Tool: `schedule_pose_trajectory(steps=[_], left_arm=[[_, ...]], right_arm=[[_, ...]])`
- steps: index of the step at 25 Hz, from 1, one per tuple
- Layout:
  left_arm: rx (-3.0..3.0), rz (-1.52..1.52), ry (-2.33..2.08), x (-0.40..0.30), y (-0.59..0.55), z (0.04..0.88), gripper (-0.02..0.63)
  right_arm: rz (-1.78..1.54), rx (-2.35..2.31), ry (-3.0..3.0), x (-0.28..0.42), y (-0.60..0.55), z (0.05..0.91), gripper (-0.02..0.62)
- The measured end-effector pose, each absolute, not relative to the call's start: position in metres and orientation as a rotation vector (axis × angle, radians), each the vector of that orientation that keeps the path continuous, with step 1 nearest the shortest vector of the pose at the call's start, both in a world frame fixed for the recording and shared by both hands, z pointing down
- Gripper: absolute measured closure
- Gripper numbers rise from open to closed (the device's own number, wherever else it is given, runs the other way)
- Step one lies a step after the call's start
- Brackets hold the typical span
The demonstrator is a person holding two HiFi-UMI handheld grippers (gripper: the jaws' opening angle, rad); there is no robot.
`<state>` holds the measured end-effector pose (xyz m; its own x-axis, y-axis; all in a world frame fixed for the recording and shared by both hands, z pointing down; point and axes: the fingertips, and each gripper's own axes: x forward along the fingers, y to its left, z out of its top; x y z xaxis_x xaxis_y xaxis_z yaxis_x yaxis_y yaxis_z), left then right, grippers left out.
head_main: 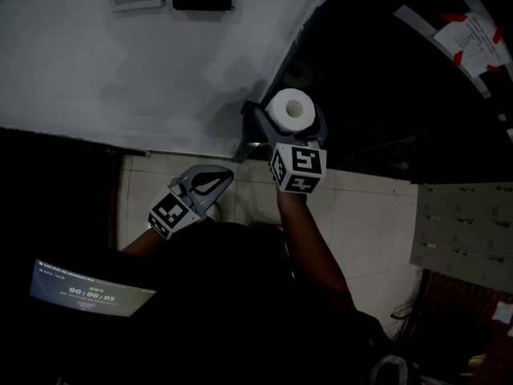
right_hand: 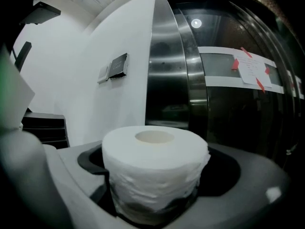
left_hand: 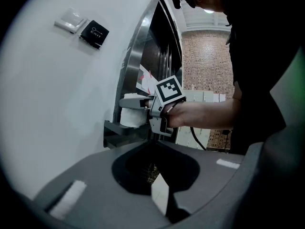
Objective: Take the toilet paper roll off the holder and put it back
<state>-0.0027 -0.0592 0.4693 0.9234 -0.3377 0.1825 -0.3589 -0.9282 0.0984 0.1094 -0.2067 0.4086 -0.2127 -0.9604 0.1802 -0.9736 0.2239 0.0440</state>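
The roll looks light and soft and would dent under a hard squeeze, so I'd take it by the sides of the drum (not by the loose outer sheet). The right gripper is clamped on it just so, one jaw against each side, and holds it upright at the holder by the wall; I can't tell whether it rests on the bracket. The left gripper hangs lower, jaws together on nothing.
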Motion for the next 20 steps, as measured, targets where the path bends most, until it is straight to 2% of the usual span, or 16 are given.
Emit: schedule_pose_trajectory(steps=[9,20], left_arm=[[2.948,0.253,-0.550,-0.006,-0.061,0.470,0.603],[2.960,0.239,-0.536,0.000,-0.061,0.467,0.603]], right_arm=[[0.110,1.818,-2.343,0.108,-0.210,0.410,0.106],[0.084,1.780,-2.375,0.110,-0.201,0.395,0.110]])
